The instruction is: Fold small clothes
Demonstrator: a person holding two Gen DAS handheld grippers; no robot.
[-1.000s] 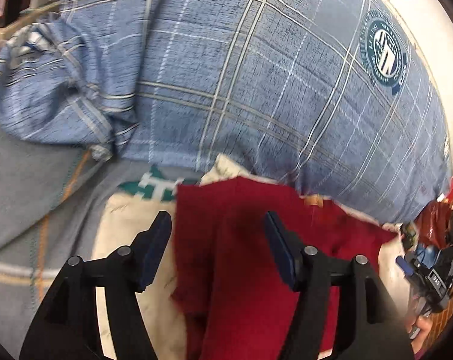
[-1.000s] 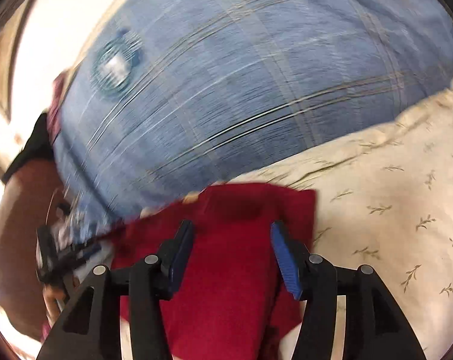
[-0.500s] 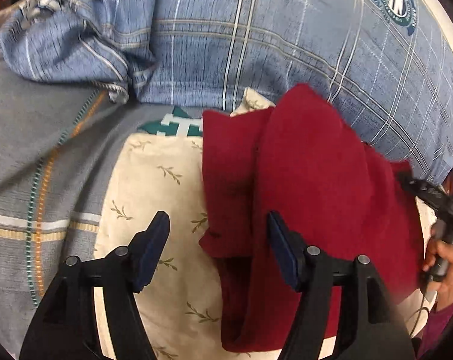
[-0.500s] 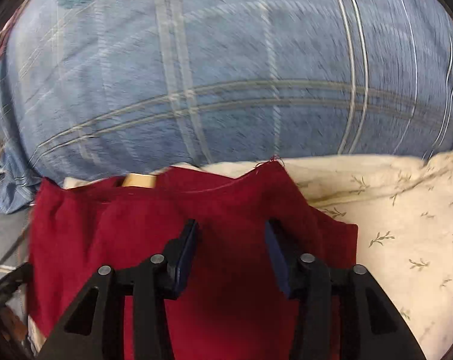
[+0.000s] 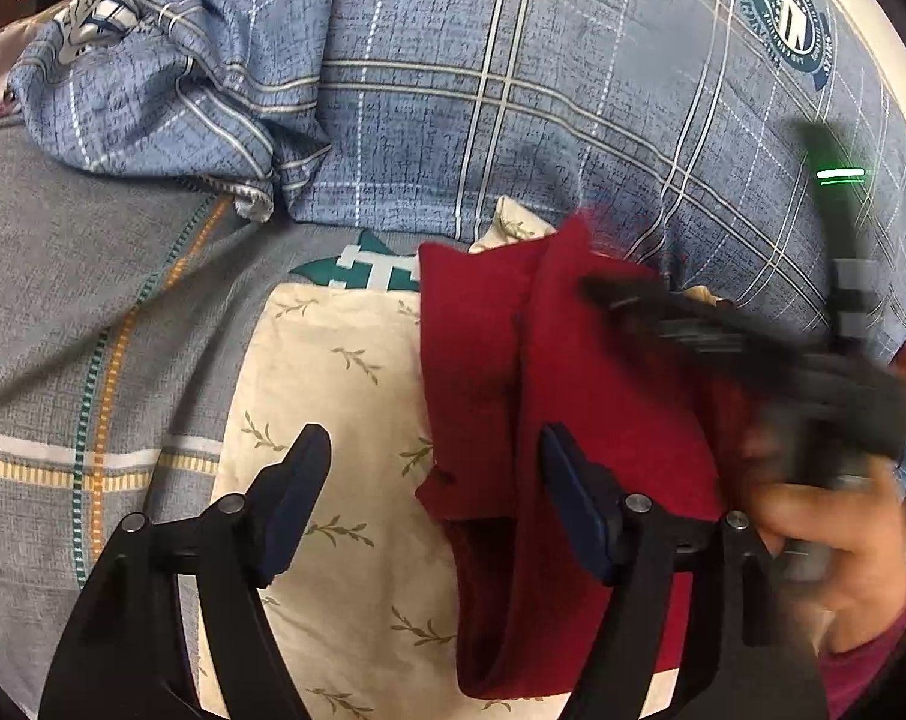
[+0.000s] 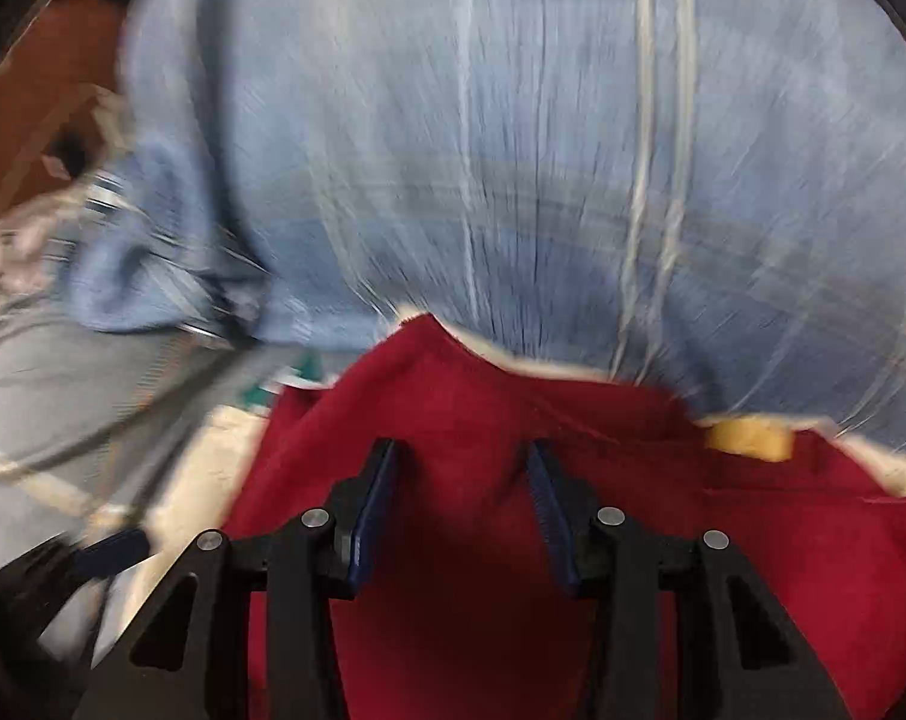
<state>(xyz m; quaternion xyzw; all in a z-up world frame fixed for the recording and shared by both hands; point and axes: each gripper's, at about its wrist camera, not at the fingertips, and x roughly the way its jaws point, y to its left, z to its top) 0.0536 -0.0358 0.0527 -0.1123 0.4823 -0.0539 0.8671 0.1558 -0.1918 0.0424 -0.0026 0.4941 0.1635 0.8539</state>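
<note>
A small dark red garment [image 5: 573,420] lies partly folded on a cream leaf-print cloth [image 5: 333,396]. Its right half is folded over toward the left, with a long crease down the middle. My left gripper [image 5: 435,498] is open and empty, just above the garment's lower left edge. My right gripper [image 6: 462,504] is open with its fingers spread over the red garment [image 6: 465,420], which bulges up between them. It shows blurred in the left wrist view [image 5: 723,336], over the garment's right side. A tan label [image 6: 750,441] sits at the garment's far edge.
A blue plaid pillow [image 5: 513,90] with a round green crest [image 5: 786,12] lies behind the garment. A grey striped bedsheet [image 5: 93,330] spreads to the left. A crumpled blue plaid cloth [image 5: 153,96] lies at the far left. The right wrist view is motion-blurred.
The right gripper has swung left across the red garment, carrying its right half over the left. The left gripper has pulled back a little and stays open.
</note>
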